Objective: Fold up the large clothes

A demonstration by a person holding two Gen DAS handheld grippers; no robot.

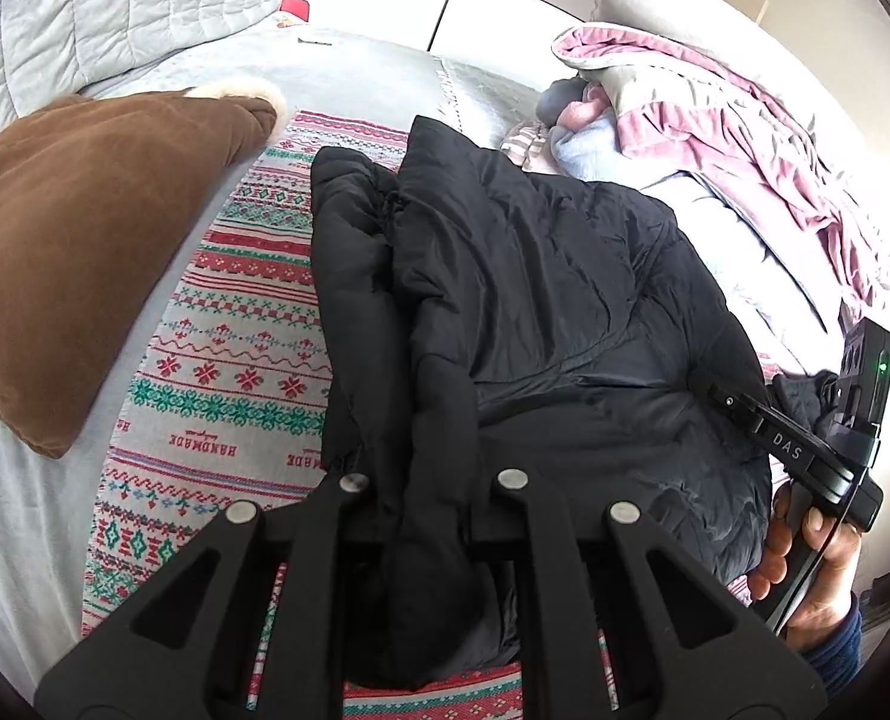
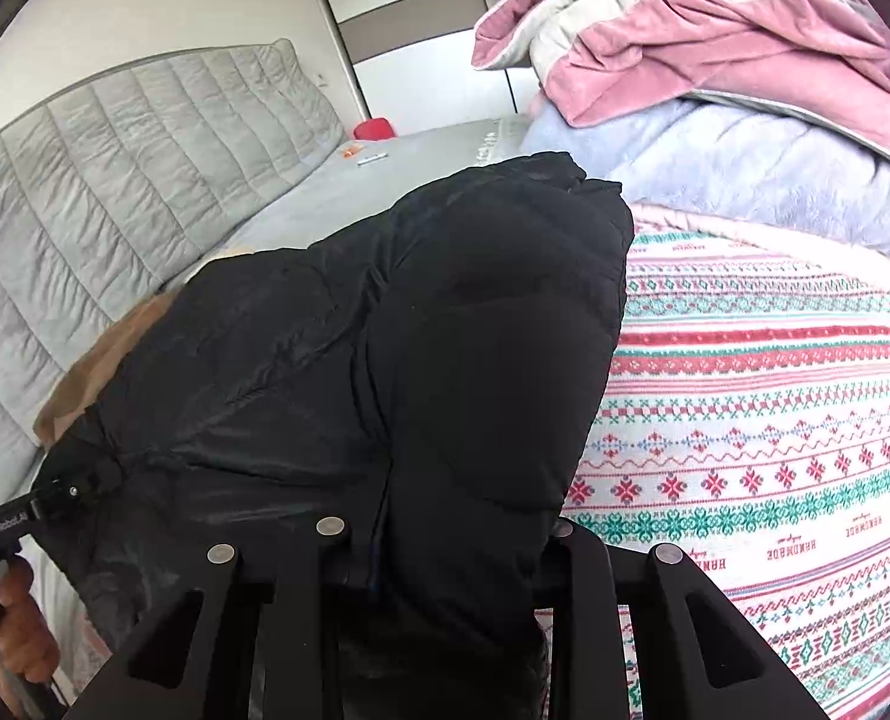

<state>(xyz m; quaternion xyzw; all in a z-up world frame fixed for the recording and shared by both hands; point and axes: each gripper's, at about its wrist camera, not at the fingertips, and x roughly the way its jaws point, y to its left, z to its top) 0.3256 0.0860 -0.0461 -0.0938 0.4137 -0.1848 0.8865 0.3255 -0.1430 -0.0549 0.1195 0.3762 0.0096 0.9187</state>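
Both my grippers clamp the black jacket [image 1: 541,300] over the patterned blanket [image 1: 229,324]: left gripper [image 1: 427,516] on a sleeve fold, right gripper [image 2: 445,564] on another bunched fold.

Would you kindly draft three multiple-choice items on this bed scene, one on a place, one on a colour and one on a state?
1. The black jacket lies on:
A. a bare floor
B. the patterned blanket
C. a chair

2. The cushion beside the jacket is:
A. brown
B. blue
C. yellow

3. The left gripper is:
A. open and apart from the jacket
B. holding a red box
C. shut on jacket fabric

Key: B, the red and green blanket shows on both sides of the jacket; A, brown fabric with a pale fleecy edge; C, a fold of black fabric sits bunched between its fingers.
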